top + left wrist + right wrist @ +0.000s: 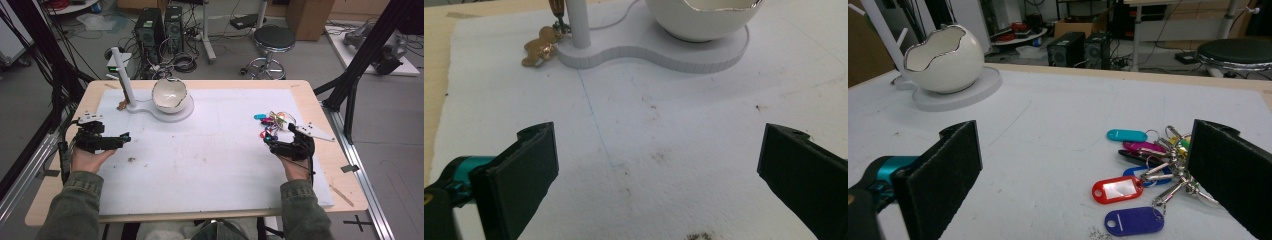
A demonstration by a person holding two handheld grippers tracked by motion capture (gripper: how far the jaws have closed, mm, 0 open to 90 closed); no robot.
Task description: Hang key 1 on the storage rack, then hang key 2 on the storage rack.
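Observation:
A bunch of key tags [270, 126] in red, blue, purple, pink and teal lies on the white mat at the right; in the right gripper view the key tags [1143, 175] lie between the jaws, close to the right one. My right gripper [270, 142] is open just short of them and holds nothing. A white egg-shaped bowl [169, 94] with a jagged silver rim sits on a white stand [172, 114] that has an upright post [125, 77]. A small gold figure charm [540, 46] hangs by the post. My left gripper [124, 138] is open over bare mat at the left.
The white mat [215, 155] covers most of the wooden table [50, 195] and has small brown specks [132, 160]. Beyond the table stand a black stool [272, 42], computer towers [150, 30] and cables. Black frame posts [365, 55] rise at both sides.

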